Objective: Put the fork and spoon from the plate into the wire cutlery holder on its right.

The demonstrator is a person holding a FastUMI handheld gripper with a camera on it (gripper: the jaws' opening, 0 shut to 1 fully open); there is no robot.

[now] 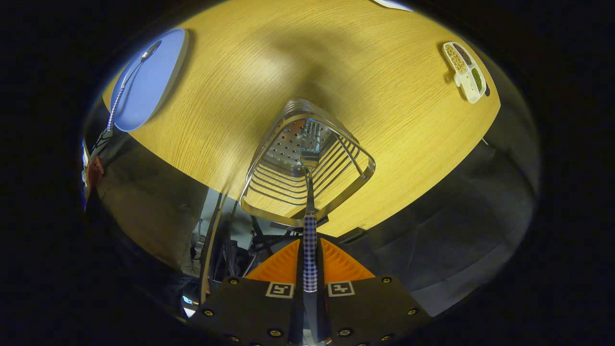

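Note:
I look straight down on a wooden table (298, 62). My gripper (310, 262) is shut on the checked handle of the fork (310, 211). The fork hangs tines down inside the wire cutlery holder (269, 158), its head close to the perforated bottom. The holder stands on the table just ahead of my fingers. Far off to the left lies the blue plate (156, 81) with the spoon (126, 84) across it, the spoon's checked handle sticking out over the plate's rim.
A small white divided dish (465, 71) with beans or grains sits far to the right on the table. The table's edge runs just beside the holder; below it are dark floor and chair or frame legs (216, 230).

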